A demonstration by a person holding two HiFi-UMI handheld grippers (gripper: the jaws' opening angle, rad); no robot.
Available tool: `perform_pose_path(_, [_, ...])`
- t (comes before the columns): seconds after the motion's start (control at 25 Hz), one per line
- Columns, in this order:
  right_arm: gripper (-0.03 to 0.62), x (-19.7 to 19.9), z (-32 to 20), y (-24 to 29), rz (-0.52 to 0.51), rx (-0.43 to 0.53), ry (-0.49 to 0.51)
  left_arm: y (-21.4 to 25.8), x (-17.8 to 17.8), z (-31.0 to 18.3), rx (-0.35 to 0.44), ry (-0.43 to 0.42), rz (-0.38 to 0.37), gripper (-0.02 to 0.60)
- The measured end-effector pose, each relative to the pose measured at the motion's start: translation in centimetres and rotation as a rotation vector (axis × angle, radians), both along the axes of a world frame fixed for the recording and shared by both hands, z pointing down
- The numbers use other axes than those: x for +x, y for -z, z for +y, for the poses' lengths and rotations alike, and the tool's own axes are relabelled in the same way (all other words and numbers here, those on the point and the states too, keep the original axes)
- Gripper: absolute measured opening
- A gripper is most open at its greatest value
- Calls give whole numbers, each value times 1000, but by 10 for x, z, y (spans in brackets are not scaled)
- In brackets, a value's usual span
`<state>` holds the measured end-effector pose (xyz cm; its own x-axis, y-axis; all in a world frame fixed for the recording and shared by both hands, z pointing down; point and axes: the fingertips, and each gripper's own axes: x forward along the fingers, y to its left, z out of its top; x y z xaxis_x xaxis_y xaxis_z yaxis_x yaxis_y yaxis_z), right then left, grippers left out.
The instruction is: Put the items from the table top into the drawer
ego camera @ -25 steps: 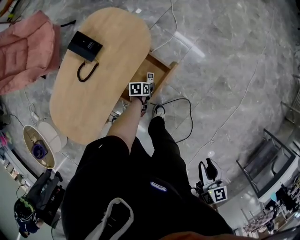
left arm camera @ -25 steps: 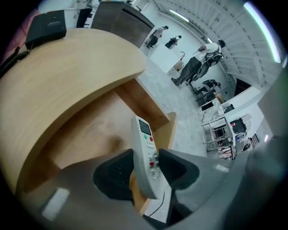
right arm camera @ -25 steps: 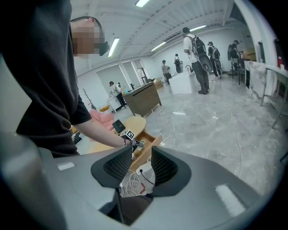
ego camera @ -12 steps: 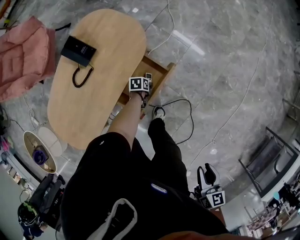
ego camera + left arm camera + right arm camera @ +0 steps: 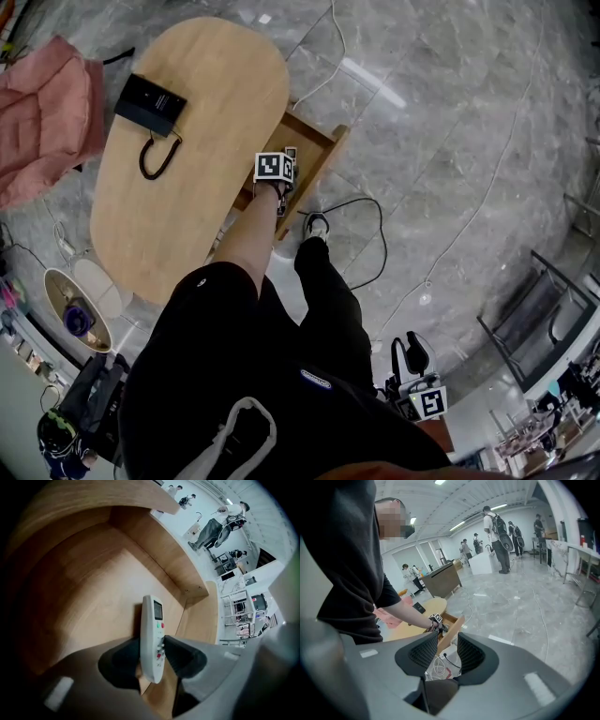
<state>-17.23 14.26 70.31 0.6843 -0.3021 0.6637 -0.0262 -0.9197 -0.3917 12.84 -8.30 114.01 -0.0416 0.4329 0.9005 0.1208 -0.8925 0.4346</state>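
Jaws of the left gripper point(image 5: 153, 654) pinch a white remote point(image 5: 152, 634) near its button end. Its small screen points away from the gripper, into the open drawer point(image 5: 93, 592). The remote hangs low over the bare wooden floor of the drawer, near the right-hand wall. A shadow lies close beside it, but I cannot tell whether it touches the wood.

The step in hand looks like the set-down. To do it well, lower the remote until its long side rests on the drawer floor, then part the jaws only a little so it settles flat and does not drop or tip. Keep it off the right wall so the gripper has room to back straight out. The grip sits at one end, so the far end may swing down first; easing it down level would avoid a knock.

In the head view the drawer point(image 5: 319, 150) stands pulled out from the right edge of the oval wooden table point(image 5: 187, 216). On the far left of the tabletop, well apart from the drawer, lie a flat black box point(image 5: 150, 101) and a looped black cord point(image 5: 155, 157), which seem to be what is left to move. The right gripper point(image 5: 447, 653) is held low and far to the right, its jaws spread with nothing between them.
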Motion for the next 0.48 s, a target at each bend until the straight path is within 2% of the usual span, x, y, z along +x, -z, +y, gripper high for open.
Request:
perform_pose_path(0.2, [164,-7,-5,-4,-7,-10,-19,0,0,1,11,-34,8,173])
perform_pose_path(0.32, [166,-9,-10,-2,-4,-12,-26,6,-1,1,32,-45,22,230])
perform_pose_path(0.48, [166,-7,-17,4,14,-14,-35,17,0,-8,64,-60,53,246])
